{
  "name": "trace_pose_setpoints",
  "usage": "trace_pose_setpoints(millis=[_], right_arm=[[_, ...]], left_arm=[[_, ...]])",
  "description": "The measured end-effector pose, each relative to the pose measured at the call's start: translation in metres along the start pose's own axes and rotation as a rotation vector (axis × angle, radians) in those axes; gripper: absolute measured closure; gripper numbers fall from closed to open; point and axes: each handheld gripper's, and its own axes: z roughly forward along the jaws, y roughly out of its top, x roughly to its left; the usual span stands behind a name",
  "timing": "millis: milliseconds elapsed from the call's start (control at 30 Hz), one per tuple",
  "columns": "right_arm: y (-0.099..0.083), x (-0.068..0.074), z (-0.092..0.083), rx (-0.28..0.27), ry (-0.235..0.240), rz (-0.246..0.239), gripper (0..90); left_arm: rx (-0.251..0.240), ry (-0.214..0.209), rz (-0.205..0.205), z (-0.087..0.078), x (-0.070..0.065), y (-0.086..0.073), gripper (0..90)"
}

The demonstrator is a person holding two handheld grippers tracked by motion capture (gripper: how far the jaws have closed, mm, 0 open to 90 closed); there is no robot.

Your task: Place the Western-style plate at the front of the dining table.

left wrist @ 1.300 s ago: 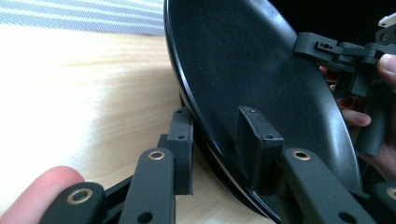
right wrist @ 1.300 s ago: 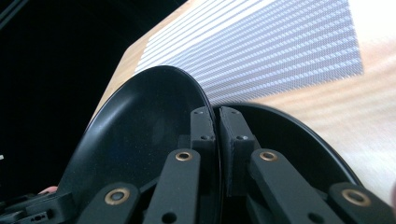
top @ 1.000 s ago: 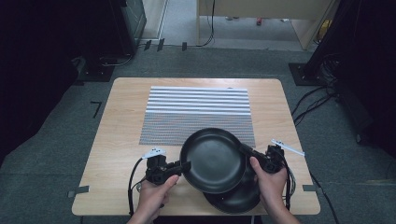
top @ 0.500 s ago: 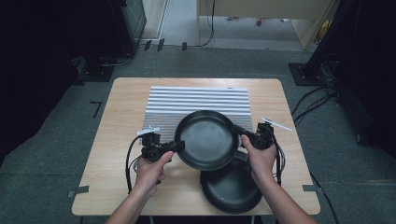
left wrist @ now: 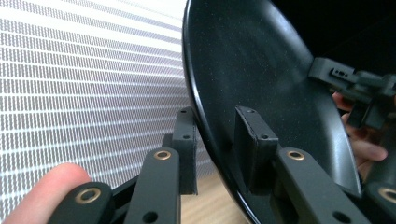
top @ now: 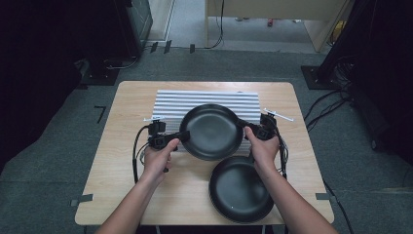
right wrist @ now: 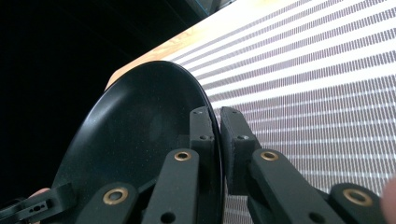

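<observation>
the left tool [top: 182,136] sits at the left rim of the raised black plate [top: 212,131], which serves as the landmark here. its jaws have just been closing and now clamp that rim, one pad on the inner face and one on the underside, as the left gripper view shows [left wrist: 217,149]. the left hand [top: 157,158] holds the tool from the near side, and a black cable loops off it to the left of the plate, down over the bare wood of the tabletop [top: 122,161].

the plate is held up above the tabletop, over the near edge of the striped mat [top: 204,100]; the mat lies flat behind and beneath the plate and spreads out to both sides of it. in the left gripper view the plate [left wrist: 252,84] stands nearly on edge, with the mat [left wrist: 84,84] filling the ground to its left.

near of the plate and slightly right, a second black plate [top: 241,189] lies flat on the tabletop; the raised plate's near rim overlaps its far rim in the high view.

at the plate's right rim the right tool [top: 243,126] is closed on the edge, pads pinched tight with the rim between them, seen also in the right gripper view [right wrist: 217,140]. the right hand [top: 263,148] grips it just right of the plate, above the lower plate's far right edge, and its cable trails down the right side. beyond the tabletop lie grey floor and dark stands
</observation>
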Motion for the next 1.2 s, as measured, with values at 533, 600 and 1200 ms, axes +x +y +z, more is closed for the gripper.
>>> trace_pose_setpoints(millis=[533,600,1200], right_arm=[[0.007,-0.018,0.051,0.037,-0.085,0.042,83.7],[0.008,-0.02,0.056,0.038,-0.096,0.047,83.2],[0.016,-0.029,0.094,0.048,-0.149,0.06,81.9]], left_arm=[[0.043,0.087,-0.096,0.047,0.036,0.025,71.0],[0.046,0.091,-0.096,0.049,0.037,0.026,71.0],[0.05,0.157,-0.16,0.076,0.059,0.047,71.9]])
